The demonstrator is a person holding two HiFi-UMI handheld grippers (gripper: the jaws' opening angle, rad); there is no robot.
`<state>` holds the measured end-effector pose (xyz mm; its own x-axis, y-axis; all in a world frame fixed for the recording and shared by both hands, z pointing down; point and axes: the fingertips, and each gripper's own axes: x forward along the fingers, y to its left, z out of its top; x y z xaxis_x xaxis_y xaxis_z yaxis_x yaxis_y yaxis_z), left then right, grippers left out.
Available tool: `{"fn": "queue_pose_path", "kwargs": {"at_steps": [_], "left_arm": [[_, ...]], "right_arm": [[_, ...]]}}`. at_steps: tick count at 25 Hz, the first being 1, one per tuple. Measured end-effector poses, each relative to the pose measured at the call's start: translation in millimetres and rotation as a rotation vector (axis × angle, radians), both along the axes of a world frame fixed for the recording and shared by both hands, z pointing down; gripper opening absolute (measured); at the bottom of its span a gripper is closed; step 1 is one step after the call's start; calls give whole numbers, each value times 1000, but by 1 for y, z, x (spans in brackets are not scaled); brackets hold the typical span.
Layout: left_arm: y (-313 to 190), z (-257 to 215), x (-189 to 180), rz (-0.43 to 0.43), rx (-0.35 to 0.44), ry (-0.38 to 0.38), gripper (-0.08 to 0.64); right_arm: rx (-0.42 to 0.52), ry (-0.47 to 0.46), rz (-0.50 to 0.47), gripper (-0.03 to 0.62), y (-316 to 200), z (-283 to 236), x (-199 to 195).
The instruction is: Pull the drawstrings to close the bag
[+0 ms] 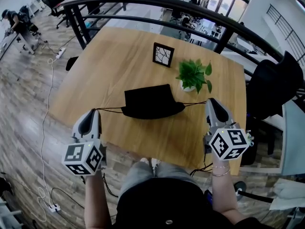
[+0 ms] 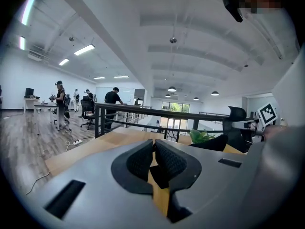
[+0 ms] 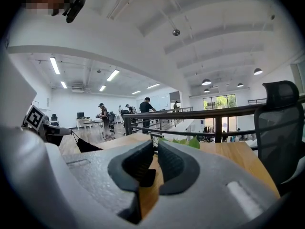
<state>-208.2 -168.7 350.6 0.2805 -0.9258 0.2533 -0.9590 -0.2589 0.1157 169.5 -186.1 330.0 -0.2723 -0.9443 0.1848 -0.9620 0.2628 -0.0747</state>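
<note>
A black drawstring bag (image 1: pixel 150 101) lies across the middle of the wooden table (image 1: pixel 119 56), its mouth edge toward me. Its left drawstring (image 1: pixel 108 109) runs taut to my left gripper (image 1: pixel 95 111), which is shut on the cord's end. On the other side, the right drawstring (image 1: pixel 194 103) stretches to my right gripper (image 1: pixel 209 100), shut on it as well. In the left gripper view the jaws (image 2: pixel 153 144) meet at their tips, with the bag (image 2: pixel 214 143) off to the right. The right gripper view shows its jaws (image 3: pixel 156 146) pressed together and the bag (image 3: pixel 86 146) at left.
A small potted plant (image 1: pixel 194 75) stands just behind the bag's right end, and a black picture frame (image 1: pixel 163 54) stands farther back. A dark office chair (image 1: pixel 274 87) sits beside the table's right edge. A black railing (image 1: pixel 143 4) runs behind the table.
</note>
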Motion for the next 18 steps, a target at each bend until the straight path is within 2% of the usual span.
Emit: {"fn": "queue_pose_path", "kwargs": {"at_steps": [12,18], "left_arm": [[-21,-21,-9,-44,44,-40,31],[-28,-29,-11,-63,58,-124,31]], "right_arm": [[68,42,16,29,-11,-31,6],[92,58,32,29,-13,-42,13]]}}
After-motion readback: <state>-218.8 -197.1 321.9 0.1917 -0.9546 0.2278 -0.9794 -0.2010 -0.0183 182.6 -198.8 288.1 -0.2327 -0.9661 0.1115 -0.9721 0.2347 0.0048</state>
